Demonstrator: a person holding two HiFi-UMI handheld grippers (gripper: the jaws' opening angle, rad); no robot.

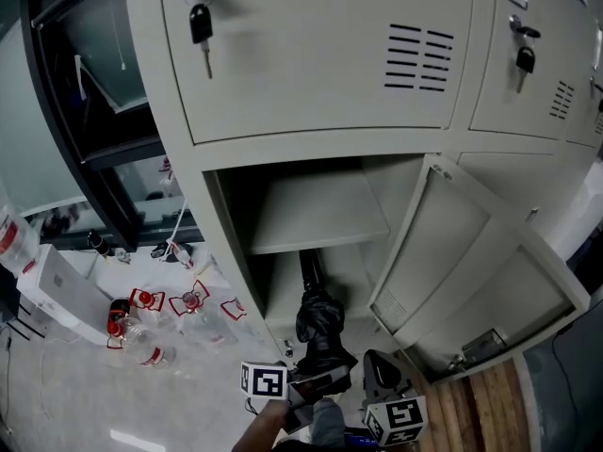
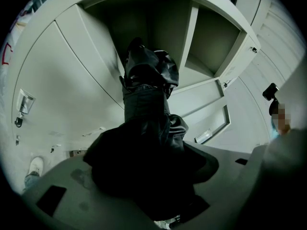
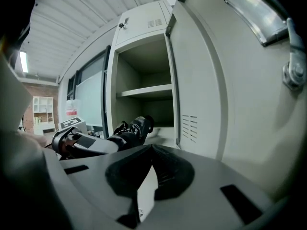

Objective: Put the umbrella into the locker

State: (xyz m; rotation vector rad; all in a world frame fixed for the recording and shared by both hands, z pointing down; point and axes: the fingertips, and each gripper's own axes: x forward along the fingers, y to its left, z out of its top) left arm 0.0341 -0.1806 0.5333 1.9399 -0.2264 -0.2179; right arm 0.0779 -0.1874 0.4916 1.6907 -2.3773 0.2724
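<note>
A black folded umbrella (image 1: 318,323) points into the lower part of the open locker (image 1: 226,243), below its shelf (image 1: 320,229). My left gripper (image 1: 316,381) is shut on the umbrella's near end, just outside the opening. In the left gripper view the umbrella (image 2: 144,104) runs from my left gripper (image 2: 148,176) up toward the locker's shelf (image 2: 189,32). My right gripper (image 1: 382,377) sits to the right of it, beside the open door (image 1: 471,271). The right gripper view has my right gripper (image 3: 152,169) shut and empty, with the umbrella (image 3: 129,131) to its left.
Several plastic bottles (image 1: 141,332) with red labels and a white box (image 1: 57,295) lie on the floor to the left. Keys (image 1: 200,22) hang in the closed locker doors above. The open door swings out to the right over the wooden floor (image 1: 480,403).
</note>
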